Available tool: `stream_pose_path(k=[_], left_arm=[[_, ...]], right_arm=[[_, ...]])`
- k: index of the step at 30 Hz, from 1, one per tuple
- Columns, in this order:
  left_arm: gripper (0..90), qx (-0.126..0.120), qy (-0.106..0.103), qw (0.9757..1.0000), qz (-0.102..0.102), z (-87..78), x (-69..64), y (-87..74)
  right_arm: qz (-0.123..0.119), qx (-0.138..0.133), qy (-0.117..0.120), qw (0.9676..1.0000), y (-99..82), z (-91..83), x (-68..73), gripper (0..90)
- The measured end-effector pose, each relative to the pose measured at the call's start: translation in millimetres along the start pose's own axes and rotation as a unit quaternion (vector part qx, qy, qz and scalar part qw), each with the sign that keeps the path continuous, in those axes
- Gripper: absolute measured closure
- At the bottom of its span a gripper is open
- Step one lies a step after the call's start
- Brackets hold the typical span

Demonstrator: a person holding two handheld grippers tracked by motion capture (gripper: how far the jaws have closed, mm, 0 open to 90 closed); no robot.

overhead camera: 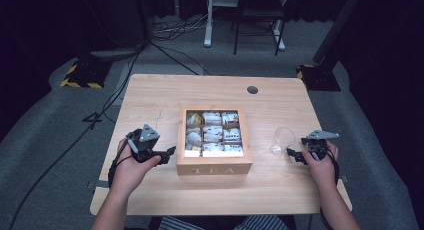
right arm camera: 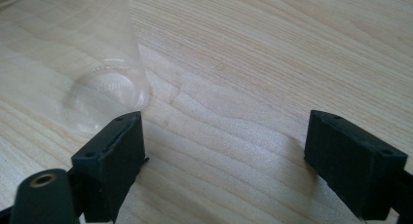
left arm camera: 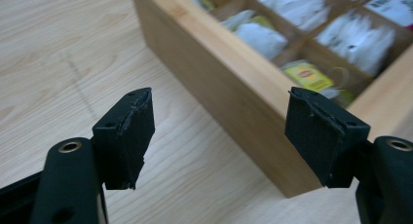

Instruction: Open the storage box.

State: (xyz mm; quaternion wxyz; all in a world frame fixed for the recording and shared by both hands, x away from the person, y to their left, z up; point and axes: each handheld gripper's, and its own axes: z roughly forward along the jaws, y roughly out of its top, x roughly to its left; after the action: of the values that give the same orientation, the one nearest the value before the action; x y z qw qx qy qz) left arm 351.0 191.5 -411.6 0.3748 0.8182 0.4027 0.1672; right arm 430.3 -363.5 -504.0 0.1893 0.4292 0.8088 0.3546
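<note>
Wooden counter (overhead camera: 150, 95): tea box (overhead camera: 214, 166) at centre, clear cup (overhead camera: 283, 140) at three o'clock. Left tongs (overhead camera: 170, 151) and right tongs (overhead camera: 291, 153), both spread empty, could probably snag the box wall or tip the cup.

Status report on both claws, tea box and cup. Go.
Left claw open, empty, beside tea box. Right claw open, empty, next to clear cup. Cup upright, empty. Nothing in the way.

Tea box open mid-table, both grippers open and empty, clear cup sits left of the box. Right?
Not quite. The clear cup stands right of the tea box, by the right gripper, as the high view shows. The rest holds: box open, left gripper and right gripper open and empty.
</note>
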Motion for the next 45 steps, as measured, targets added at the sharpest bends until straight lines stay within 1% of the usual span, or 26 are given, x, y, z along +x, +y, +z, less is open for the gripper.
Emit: stream_pose_path(k=[2, 4, 8, 10, 13, 16, 18, 22, 23, 24, 26, 27, 28, 30, 31, 33, 34, 35, 36, 37, 42, 43, 45], left_arm=[[26.1, 0.005, -0.015, 0.9998, 0.010, 1.0, -5.5, 1.7], [24.0, 0.018, -0.030, 0.9993, 0.015, 2.8, -10.9, 2.2], [19.9, 0.032, -0.037, 0.9983, 0.034, 6.8, -17.4, 1.7], [19.6, 0.035, -0.039, 0.9979, 0.037, 8.9, -18.8, 0.6], [18.6, 0.032, -0.047, 0.9980, 0.028, 11.0, -19.7, -0.9], [18.6, 0.036, -0.053, 0.9977, 0.025, 10.9, -20.9, -0.9], [19.2, 0.045, -0.057, 0.9968, 0.032, 11.1, -22.8, -1.1], [19.3, 0.054, -0.069, 0.9956, 0.033, 14.3, -24.8, -2.8], [19.3, 0.057, -0.068, 0.9955, 0.032, 15.6, -25.2, -3.5], [19.5, 0.061, -0.066, 0.9953, 0.036, 17.0, -25.0, -4.2], [19.0, 0.068, -0.070, 0.9945, 0.036, 19.8, -26.1, -5.7], [21.8, 0.071, -0.074, 0.9940, 0.037, 21.1, -27.1, -6.4], [21.8, 0.076, -0.075, 0.9935, 0.041, 22.4, -28.0, -6.9], [24.6, 0.082, -0.071, 0.9927, 0.051, 24.8, -29.6, -7.5], [26.1, 0.085, -0.073, 0.9924, 0.052, 25.5, -30.3, -7.4], [25.8, 0.085, -0.070, 0.9924, 0.055, 25.9, -31.3, -7.1], [26.4, 0.089, -0.067, 0.9921, 0.057, 25.1, -32.0, -6.4], [29.6, 0.092, -0.063, 0.9918, 0.062, 24.6, -32.7, -6.0], [29.6, 0.097, -0.057, 0.9909, 0.073, 23.7, -33.4, -5.6], [33.3, 0.097, -0.056, 0.9911, 0.071, 23.2, -33.8, -5.4], [34.8, 0.096, -0.056, 0.9913, 0.071, 22.0, -33.8, -5.5], [36.3, 0.098, -0.056, 0.9911, 0.071, 21.3, -33.9, -5.1], [37.3, 0.100, -0.055, 0.9913, 0.066, 20.1, -34.5, -4.4]], right_arm=[[-0.001, 0.000, 0.000, 1.0000, 0.0, 0.0, -0.1, 15.1], [-0.001, 0.000, 0.000, 1.0000, 0.0, 0.0, -0.1, 15.1], [-0.001, 0.000, 0.000, 1.0000, 0.0, 0.0, -0.1, 15.1], [-0.001, 0.000, 0.000, 1.0000, 0.0, 0.0, -0.1, 15.1], [0.000, 0.000, 0.000, 1.0000, 0.0, 0.0, 0.0, 15.1], [0.000, 0.000, 0.000, 1.0000, 0.0, 0.0, 0.0, 15.1], [0.000, 0.000, 0.000, 1.0000, 0.0, 0.0, 0.0, 15.1], [0.000, 0.000, 0.000, 1.0000, 0.0, 0.0, -0.1, 15.1], [0.000, 0.000, 0.000, 1.0000, 0.0, 0.0, -0.1, 15.1], [0.000, 0.000, 0.000, 1.0000, 0.0, 0.0, -0.1, 15.1], [0.000, 0.000, 0.000, 1.0000, 0.0, 0.0, 0.0, 15.1], [0.000, 0.000, 0.000, 1.0000, 0.0, 0.0, -0.1, 15.1], [0.000, 0.000, 0.000, 1.0000, 0.0, 0.0, -0.1, 15.1], [0.000, 0.000, 0.000, 1.0000, 0.0, 0.0, 0.0, 15.1], [0.000, 0.000, 0.000, 1.0000, 0.0, 0.0, 0.0, 15.1], [0.000, 0.000, 0.000, 1.0000, 0.0, 0.0, 0.0, 15.1], [0.000, 0.000, 0.000, 1.0000, 0.0, 0.0, 0.0, 15.1], [0.000, 0.000, 0.000, 1.0000, 0.0, 0.0, 0.0, 15.1], [0.000, 0.000, 0.000, 1.0000, 0.0, 0.0, 0.0, 15.1], [0.000, 0.000, 0.000, 1.0000, 0.0, 0.0, -0.1, 15.1], [0.000, 0.000, 0.000, 1.0000, 0.1, 0.0, -0.1, 15.1], [0.000, 0.000, 0.000, 1.0000, 0.1, 0.0, -0.1, 15.1], [0.000, 0.000, 0.000, 1.0000, 0.1, 0.0, -0.1, 15.1]])
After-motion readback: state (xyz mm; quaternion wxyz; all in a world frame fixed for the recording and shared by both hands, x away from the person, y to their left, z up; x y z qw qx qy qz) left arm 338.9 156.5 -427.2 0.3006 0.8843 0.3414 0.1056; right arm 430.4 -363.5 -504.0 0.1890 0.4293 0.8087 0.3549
